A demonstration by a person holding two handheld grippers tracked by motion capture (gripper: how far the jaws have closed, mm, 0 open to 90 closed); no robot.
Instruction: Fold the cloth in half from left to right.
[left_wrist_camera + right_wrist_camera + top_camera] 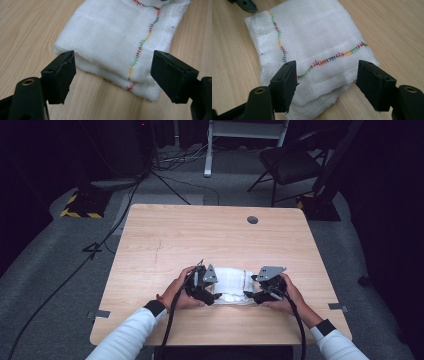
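Cloth: a folded white cloth (231,285) with a line of many-coloured stitching lies flat on the wooden counter (165,240), near the person's edge and about midway across.
Left tool: the left tool (212,296) sits at the cloth's left end in the high view, held in the person's left hand (177,292). In the left gripper view (112,75) its jaws stand wide apart, one on each side of the cloth's near folded edge (117,45). The pads do not press on the fabric; it has hold of nothing.
Right tool: the right tool (250,295) sits at the cloth's right end, held in the right hand (292,295). In the right gripper view (325,82) its jaws also gape wide, either side of the cloth's near edge (312,42), with the layered hem between and just beyond them. Nothing is gripped.
Cloth between tools: the two tools face each other across the cloth, each just at its own end; the far tip of the left tool (244,5) shows past the cloth's far corner in the right gripper view.
Layers: the folded layers lie stacked, the lower ones peeping out at the near edges.
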